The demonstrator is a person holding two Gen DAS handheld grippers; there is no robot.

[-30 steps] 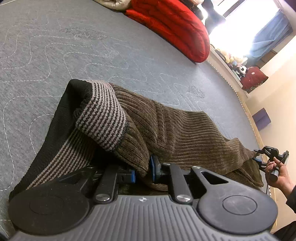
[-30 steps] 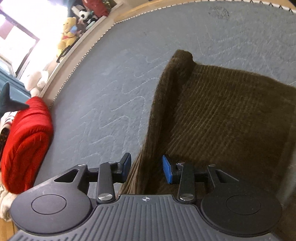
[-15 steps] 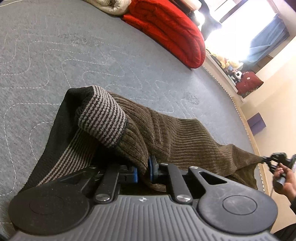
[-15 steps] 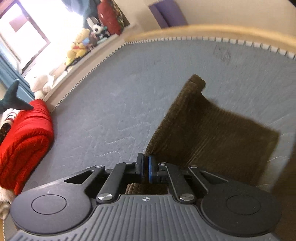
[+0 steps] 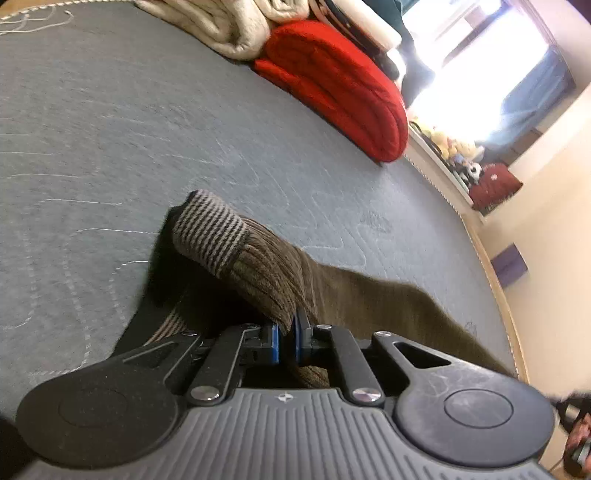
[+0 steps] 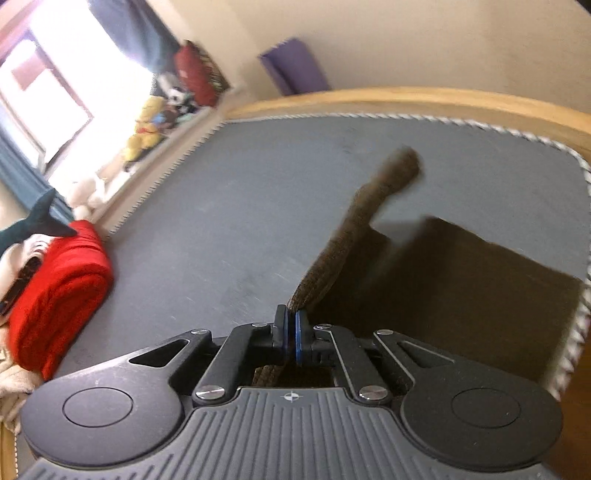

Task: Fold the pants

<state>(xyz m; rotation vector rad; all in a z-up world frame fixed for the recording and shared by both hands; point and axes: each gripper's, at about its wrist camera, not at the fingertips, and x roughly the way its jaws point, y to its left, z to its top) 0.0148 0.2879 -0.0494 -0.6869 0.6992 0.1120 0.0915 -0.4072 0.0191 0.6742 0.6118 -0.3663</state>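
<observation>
Brown corduroy pants (image 5: 362, 295) with a striped black-and-grey waistband (image 5: 210, 229) hang over a grey quilted mattress (image 5: 110, 129). My left gripper (image 5: 287, 334) is shut on the pants just below the waistband and holds that end up. My right gripper (image 6: 291, 332) is shut on the edge of a pant leg (image 6: 354, 225), lifted off the mattress (image 6: 240, 206); the leg's hem swings blurred ahead. The cloth stretches between both grippers.
A folded red blanket (image 5: 340, 85) and cream bedding (image 5: 221, 26) lie at the far end of the mattress. The red blanket also shows in the right wrist view (image 6: 59, 288). A wooden bed frame (image 6: 406, 99) borders the mattress. Stuffed toys (image 6: 147, 129) sit on a sill.
My right gripper closed on the pant leg edge and lifted it. My left gripper raised the waistband end, pulling the pants taut off the mattress.
</observation>
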